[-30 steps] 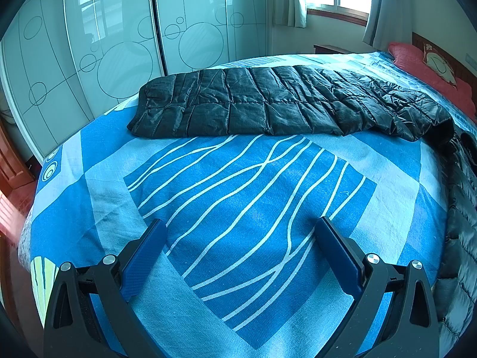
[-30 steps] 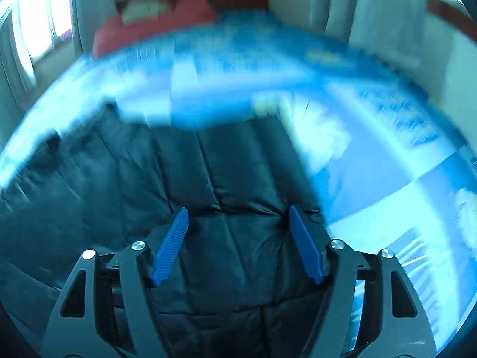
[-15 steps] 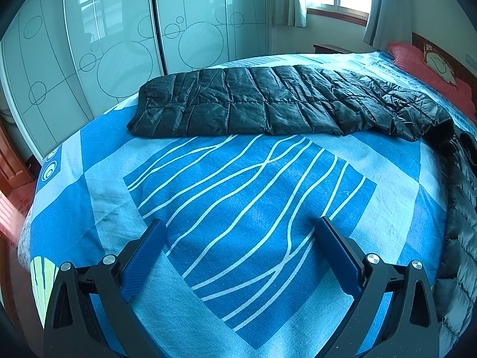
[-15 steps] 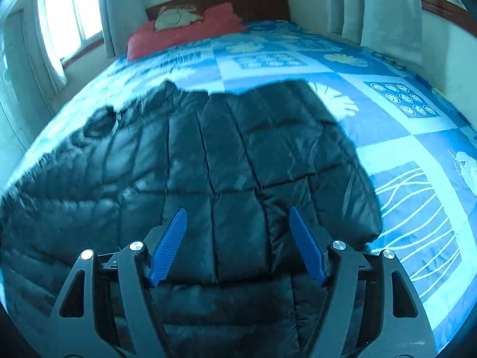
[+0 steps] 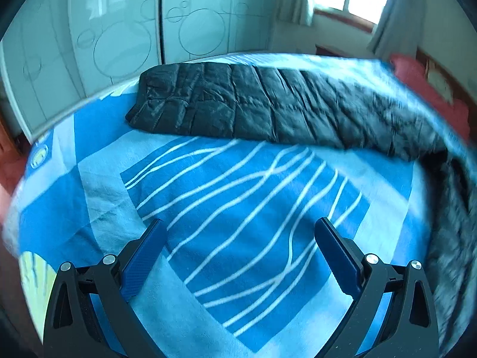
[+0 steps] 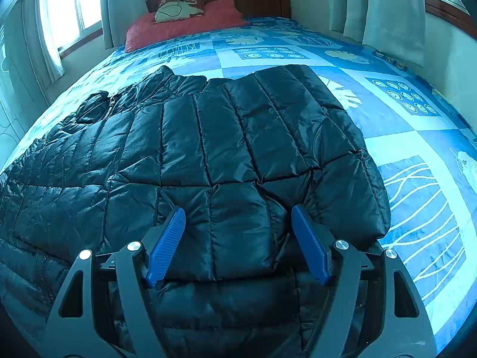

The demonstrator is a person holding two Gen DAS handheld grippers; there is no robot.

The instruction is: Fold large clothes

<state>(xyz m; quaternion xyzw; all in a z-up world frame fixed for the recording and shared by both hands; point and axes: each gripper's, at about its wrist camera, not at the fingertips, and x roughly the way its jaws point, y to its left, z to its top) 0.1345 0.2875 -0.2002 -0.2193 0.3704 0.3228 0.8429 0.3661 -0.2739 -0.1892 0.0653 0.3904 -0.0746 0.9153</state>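
The black puffer coat lies spread flat on the bed's blue patterned bedspread. The right hand-held gripper hovers directly above its near quilted panels, released, its 2 blue fingers wide apart. The left hand-held gripper is released too, over bare bedspread, with the coat well ahead of it.

Our left gripper and right gripper alike, black angular frames with triangular cut-outs, silver round screw heads at the finger pivots, two long blue pads each, finely ribbed on their faces, our hands nowhere seen.
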